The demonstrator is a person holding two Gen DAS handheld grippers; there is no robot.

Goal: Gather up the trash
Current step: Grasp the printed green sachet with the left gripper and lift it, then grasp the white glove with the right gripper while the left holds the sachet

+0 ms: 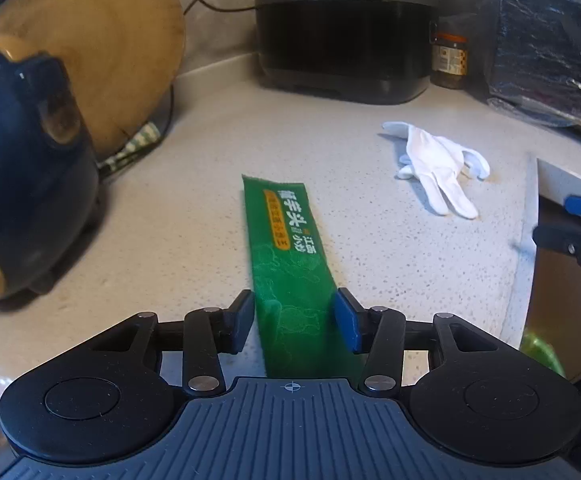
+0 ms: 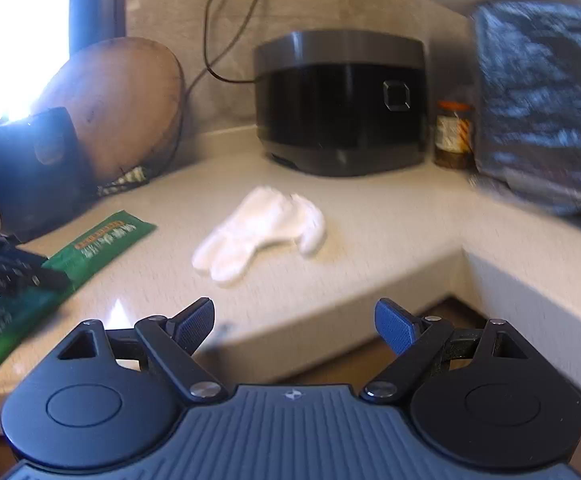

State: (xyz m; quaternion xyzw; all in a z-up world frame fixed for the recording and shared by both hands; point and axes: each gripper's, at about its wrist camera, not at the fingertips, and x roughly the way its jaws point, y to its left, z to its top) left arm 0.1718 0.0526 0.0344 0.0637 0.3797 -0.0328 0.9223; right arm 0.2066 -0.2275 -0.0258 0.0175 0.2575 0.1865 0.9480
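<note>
fingers on our left gripper [image 1: 296, 320] stand spread with the green wrapper [image 1: 286, 256] between them, seemingly unpressed, while our right gripper [image 2: 294, 326] is spread on nothing, off the counter [image 1: 370, 240] edge. the wrapper lies flat on the counter left of the white glove [image 1: 438, 168], in front of the cooker [image 1: 342, 36]. closing too shallow, we judge, could make the flat wrapper slip out or buckle; its white chinese characters and orange strip are too small to read surely.
</note>
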